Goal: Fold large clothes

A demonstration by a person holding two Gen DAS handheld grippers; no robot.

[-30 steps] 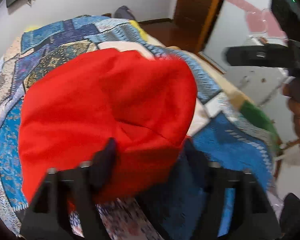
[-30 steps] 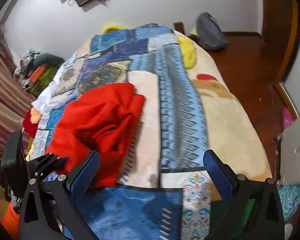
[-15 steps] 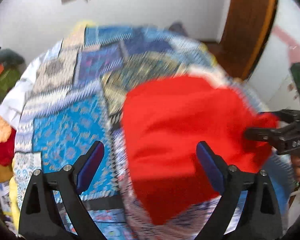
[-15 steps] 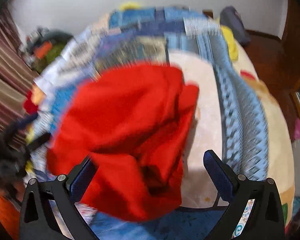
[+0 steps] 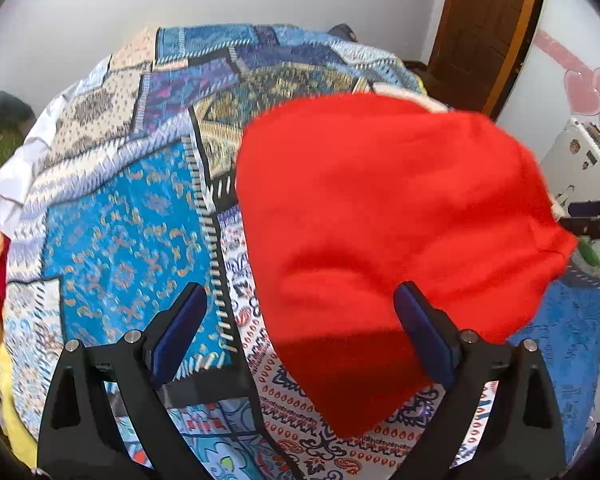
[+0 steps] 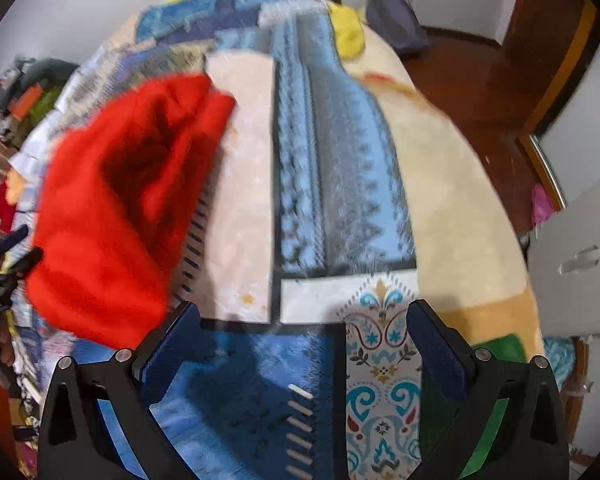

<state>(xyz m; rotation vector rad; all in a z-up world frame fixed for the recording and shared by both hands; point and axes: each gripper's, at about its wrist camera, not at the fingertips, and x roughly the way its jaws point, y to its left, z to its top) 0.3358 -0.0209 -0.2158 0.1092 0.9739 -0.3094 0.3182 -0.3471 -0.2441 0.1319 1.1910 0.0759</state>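
**Red garment released onto bed; both grippers open**

**Left wrist view.** The left gripper point(image 5: 300, 320) stands with its jaws spread wide and nothing between them. One second ago its jaws were pinched on the red garment point(image 5: 388, 232); half a second ago they had already parted. The garment now lies as a rounded, bunched mound on the patchwork bedspread point(image 5: 132, 232), to the right of the gripper's centre line, with the right-hand pad in front of its lower edge. The fabric is plain, soft and matte, with shallow rolls and no sharp creases. The bedspread is woven and printed in blue, cream and gold panels.

**Right wrist view.** The right gripper point(image 6: 304, 328) is likewise spread and empty, over blue and floral panels. The garment sits to its left, crumpled, with a deep shadowed fold; motion blur hides any seam.

**Assessment.** The release probably ends a reposition. The garment is not flat, so spreading must precede folding.
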